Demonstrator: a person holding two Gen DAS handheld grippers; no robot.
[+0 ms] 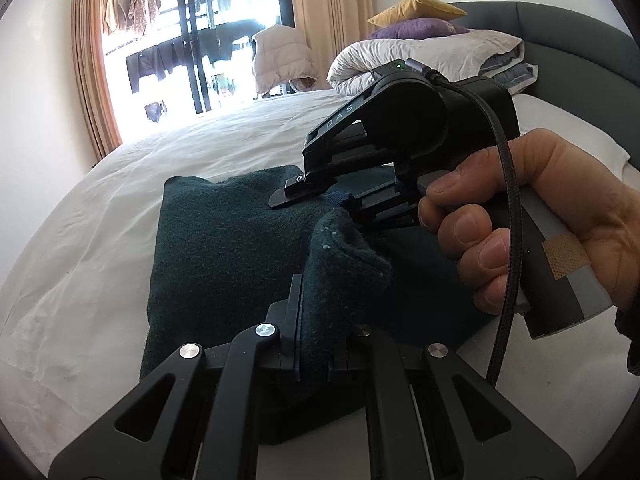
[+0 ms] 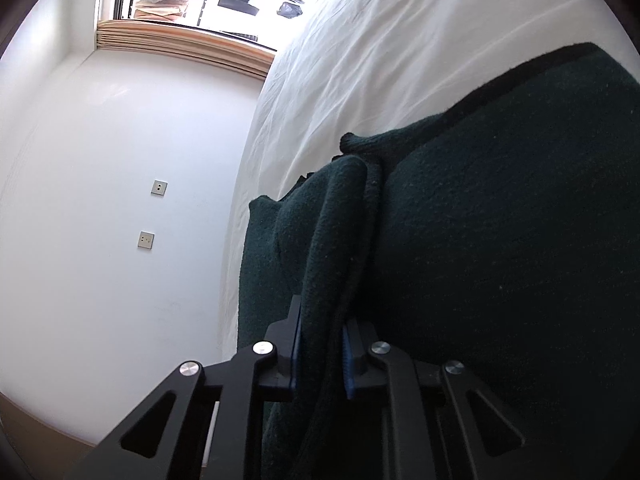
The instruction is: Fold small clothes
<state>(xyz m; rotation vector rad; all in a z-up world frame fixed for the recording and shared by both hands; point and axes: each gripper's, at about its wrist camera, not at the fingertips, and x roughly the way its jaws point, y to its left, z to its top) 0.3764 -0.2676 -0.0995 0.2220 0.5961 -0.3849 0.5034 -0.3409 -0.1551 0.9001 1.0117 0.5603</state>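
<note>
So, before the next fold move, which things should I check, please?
1. Left gripper shut on the dark green garment: ok.
2. Right gripper pinching the garment's edge: ok, fabric sits between its blue pads.
3. Both grips at matching corners: cannot tell.
4. Garment lying flat on the white bed sheet: not ok, its near part is bunched.
5. Sheet beyond the garment bare for folding: ok.
</note>
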